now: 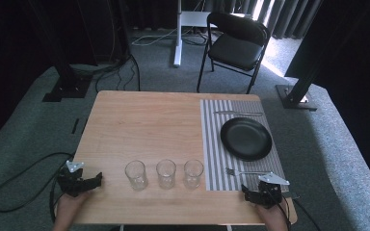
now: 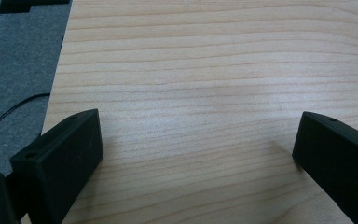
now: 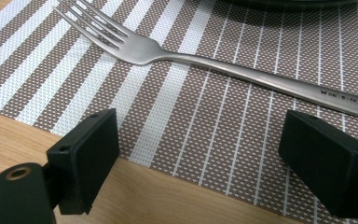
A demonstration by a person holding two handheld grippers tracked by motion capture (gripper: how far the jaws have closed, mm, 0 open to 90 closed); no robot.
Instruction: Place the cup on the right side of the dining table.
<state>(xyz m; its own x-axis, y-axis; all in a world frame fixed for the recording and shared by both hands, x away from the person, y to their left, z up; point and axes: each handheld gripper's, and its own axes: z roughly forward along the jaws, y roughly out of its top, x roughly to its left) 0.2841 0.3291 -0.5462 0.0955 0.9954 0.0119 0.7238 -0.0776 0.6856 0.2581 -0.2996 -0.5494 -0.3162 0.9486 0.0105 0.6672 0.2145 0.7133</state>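
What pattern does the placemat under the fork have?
Brown-and-white stripes, wide and thin, on the placemat beneath the fork; clearest in the right gripper view.

Small engraved mark on a fork handle; no readable text elsewhere.

The fork [image 3: 223, 65] lies on a striped placemat [image 3: 205, 126], and in the right gripper view its handle carries a tiny stamped emblem followed by a short line of lettering near the right edge. The characters are too small and blurred to make out. Nothing else in the views bears writing, labels or numbers.

fork [image 1: 243, 171] on striped mat [image 1: 217, 144] — plate [image 1: 246, 138] behind it — glasses [image 1: 165, 173] left.
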